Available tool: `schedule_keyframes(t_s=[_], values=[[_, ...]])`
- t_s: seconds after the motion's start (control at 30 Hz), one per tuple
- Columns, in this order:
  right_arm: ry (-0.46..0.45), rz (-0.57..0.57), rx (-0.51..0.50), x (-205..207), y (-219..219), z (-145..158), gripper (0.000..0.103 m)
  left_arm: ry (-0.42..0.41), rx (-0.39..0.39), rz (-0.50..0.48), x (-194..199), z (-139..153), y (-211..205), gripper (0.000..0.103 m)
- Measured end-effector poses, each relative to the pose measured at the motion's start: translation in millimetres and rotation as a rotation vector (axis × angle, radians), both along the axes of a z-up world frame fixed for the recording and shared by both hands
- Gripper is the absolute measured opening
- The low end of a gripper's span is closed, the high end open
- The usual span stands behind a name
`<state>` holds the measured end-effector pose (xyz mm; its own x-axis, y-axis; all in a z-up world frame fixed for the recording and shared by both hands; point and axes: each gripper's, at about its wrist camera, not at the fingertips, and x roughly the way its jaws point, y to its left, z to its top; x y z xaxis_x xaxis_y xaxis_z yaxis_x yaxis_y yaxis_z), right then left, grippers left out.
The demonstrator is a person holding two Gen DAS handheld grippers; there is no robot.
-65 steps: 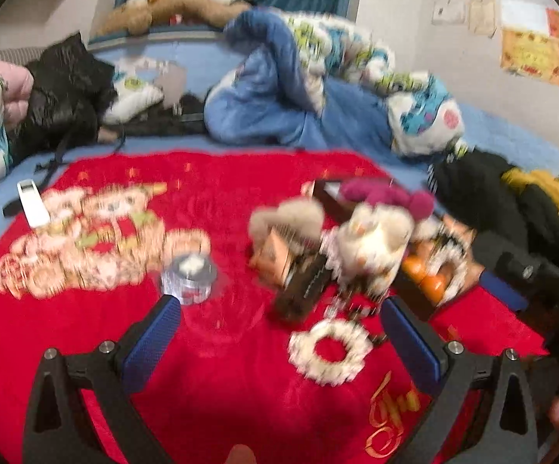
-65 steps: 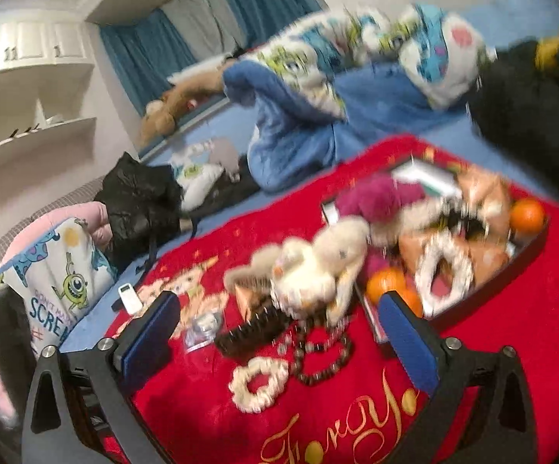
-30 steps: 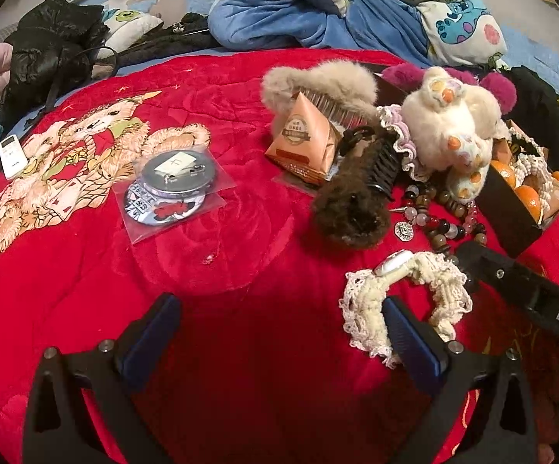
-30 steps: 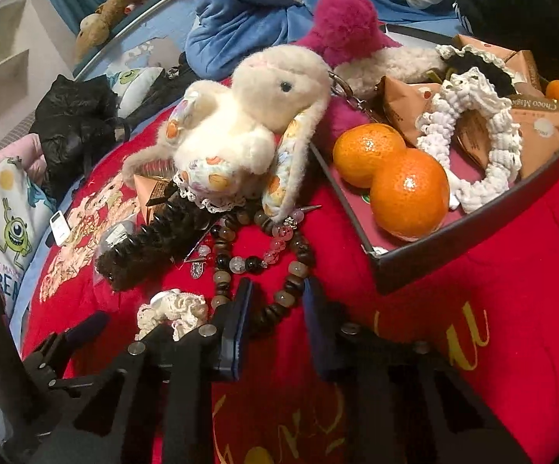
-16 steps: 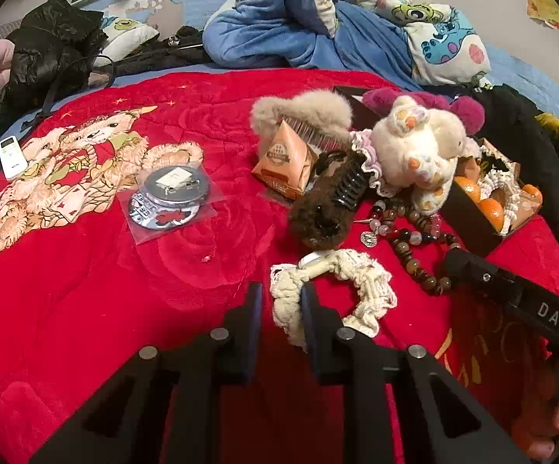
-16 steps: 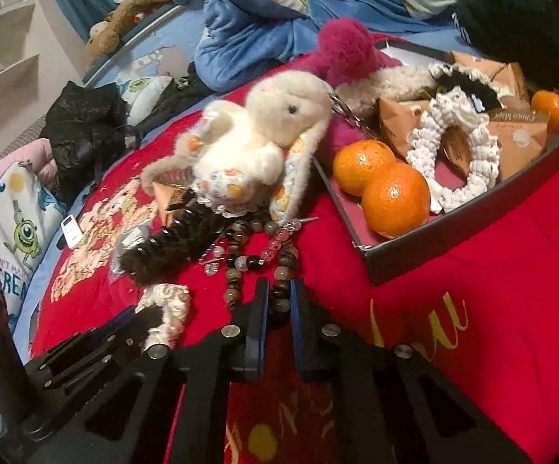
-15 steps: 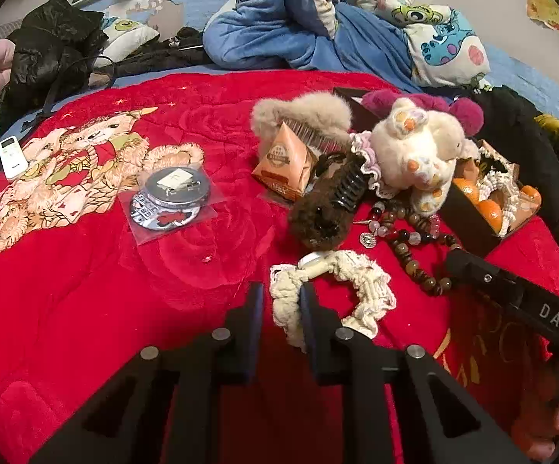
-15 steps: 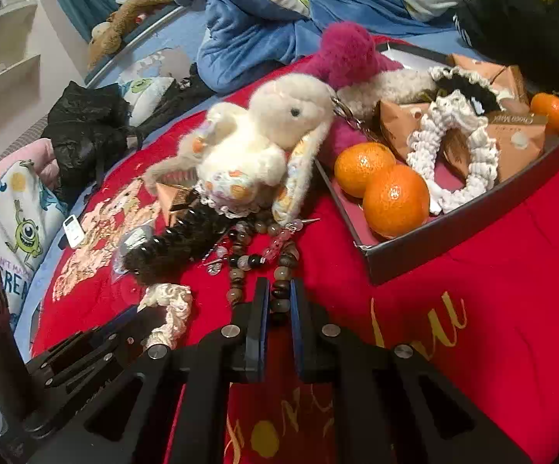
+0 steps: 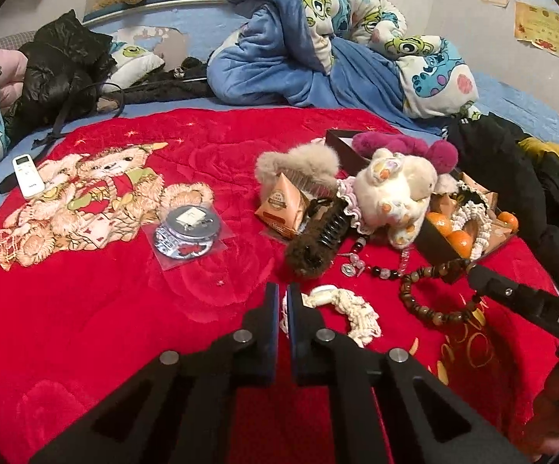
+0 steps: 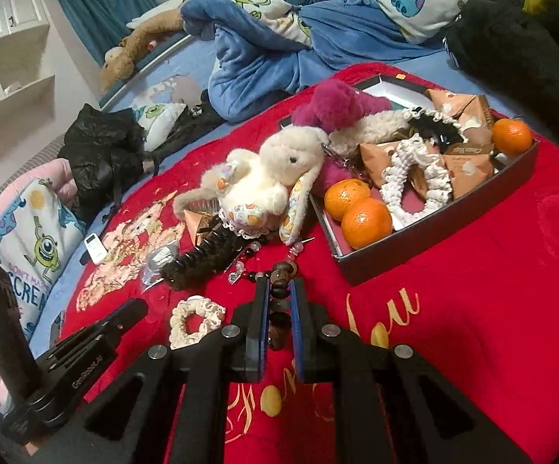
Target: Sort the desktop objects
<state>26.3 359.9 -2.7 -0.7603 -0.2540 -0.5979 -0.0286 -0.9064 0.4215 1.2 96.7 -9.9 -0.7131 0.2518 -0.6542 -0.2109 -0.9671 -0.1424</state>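
My right claw (image 10: 279,301) is clamped on the brown wooden bead bracelet (image 10: 281,270), its strand trailing on the red plush blanket (image 10: 492,290) just short of the dark box's (image 10: 434,232) near wall. My left claw (image 9: 283,301), jaws just closed, pinches the cream crocheted scrunchie (image 9: 351,307) by its rim, presumably bound for the box too.
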Motion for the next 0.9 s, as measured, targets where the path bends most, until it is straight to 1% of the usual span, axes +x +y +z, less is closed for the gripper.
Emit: schedule_keyframes(t_s=[0.1,0.13,0.17,0.2,0.27,0.3,0.33,0.37,0.47,0.7,0.73,0.77,0.8,0.9], values=[[0.010,0.012,-0.006,4.5,2.1,3.3,0.011,-0.044,0.035,-0.018,-5.0,-8.7,-0.1,0.005],[0.011,0.016,-0.003,5.5,2.3,3.7,0.011,-0.058,0.037,-0.025,-5.7,-12.2,2.1,0.005],[0.011,0.019,0.003,6.4,1.9,3.3,0.011,-0.077,0.025,-0.030,-7.5,-16.5,5.4,0.008],[0.009,0.020,0.005,6.9,1.9,2.7,0.011,-0.088,0.005,-0.027,-8.7,-20.2,8.9,0.012],[-0.003,0.029,0.002,6.1,2.2,0.2,0.011,-0.095,-0.033,-0.016,-10.9,-26.3,14.6,0.030],[-0.008,0.032,0.003,5.1,1.8,-1.5,0.011,-0.100,-0.044,-0.014,-12.6,-28.8,16.8,0.035],[-0.010,0.034,0.006,4.7,1.4,-1.8,0.011,-0.104,-0.050,-0.015,-14.4,-30.7,18.4,0.042],[-0.010,0.037,0.008,4.2,0.9,-2.1,0.011,-0.106,-0.053,-0.015,-15.8,-32.4,18.8,0.045],[-0.015,0.043,0.005,0.9,0.0,-3.6,0.011,-0.132,-0.069,-0.010,-21.4,-39.3,20.7,0.048],[-0.023,0.057,-0.013,-4.3,-5.3,-7.1,0.011,-0.125,-0.094,0.009,-19.3,-39.1,21.5,0.049],[-0.022,0.057,-0.011,-4.1,-6.2,-7.0,0.011,-0.123,-0.098,0.008,-17.8,-38.7,21.5,0.050],[-0.019,0.057,-0.006,-3.8,-7.3,-6.5,0.011,-0.123,-0.100,0.007,-17.1,-39.1,21.7,0.057],[-0.017,0.059,-0.007,-3.8,-8.0,-6.2,0.011,-0.124,-0.101,0.008,-17.1,-40.4,21.4,0.059],[-0.015,0.061,-0.016,-4.2,-8.2,-5.7,0.011,-0.129,-0.094,0.010,-20.9,-42.8,21.0,0.061]])
